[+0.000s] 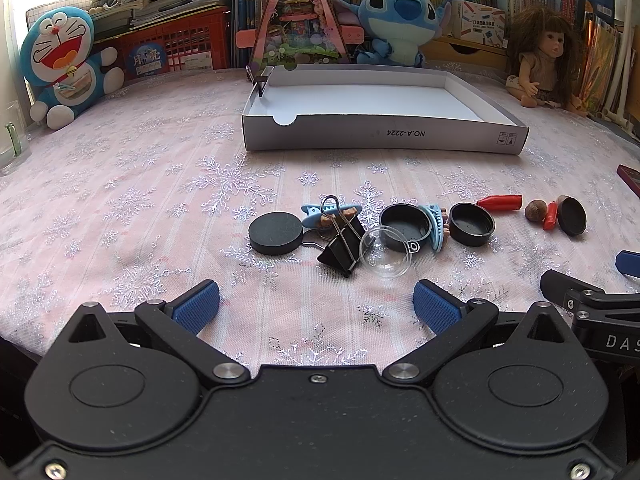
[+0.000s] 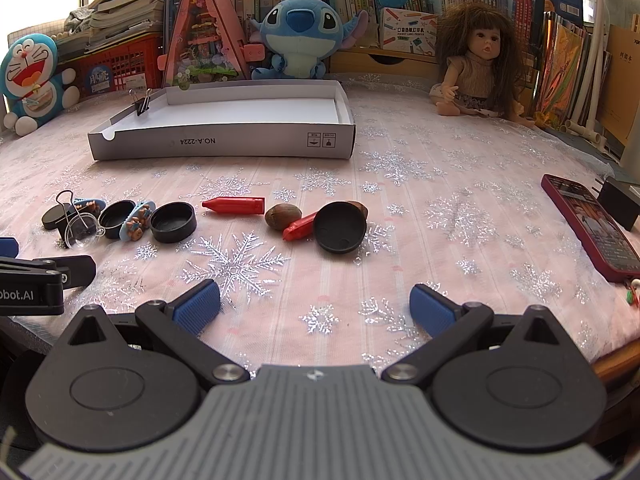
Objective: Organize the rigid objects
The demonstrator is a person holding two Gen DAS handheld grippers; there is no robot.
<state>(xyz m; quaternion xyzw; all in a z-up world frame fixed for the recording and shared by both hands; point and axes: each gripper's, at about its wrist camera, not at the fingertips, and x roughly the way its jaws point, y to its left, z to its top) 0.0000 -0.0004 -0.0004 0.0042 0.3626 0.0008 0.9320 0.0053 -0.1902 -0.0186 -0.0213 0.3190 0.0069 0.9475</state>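
A shallow white box stands at mid table with a small binder clip on its left wall. Loose items lie in a row nearer me: a black disc, a black binder clip, a clear half-dome, blue hair clips, black caps, red pieces and a nut. My left gripper is open, just short of the binder clip. My right gripper is open, short of the black cap.
Plush toys, a doll, a pink triangular toy house and bookshelves line the back. A red-cased phone and a black charger lie at the right. A glass stands at far left.
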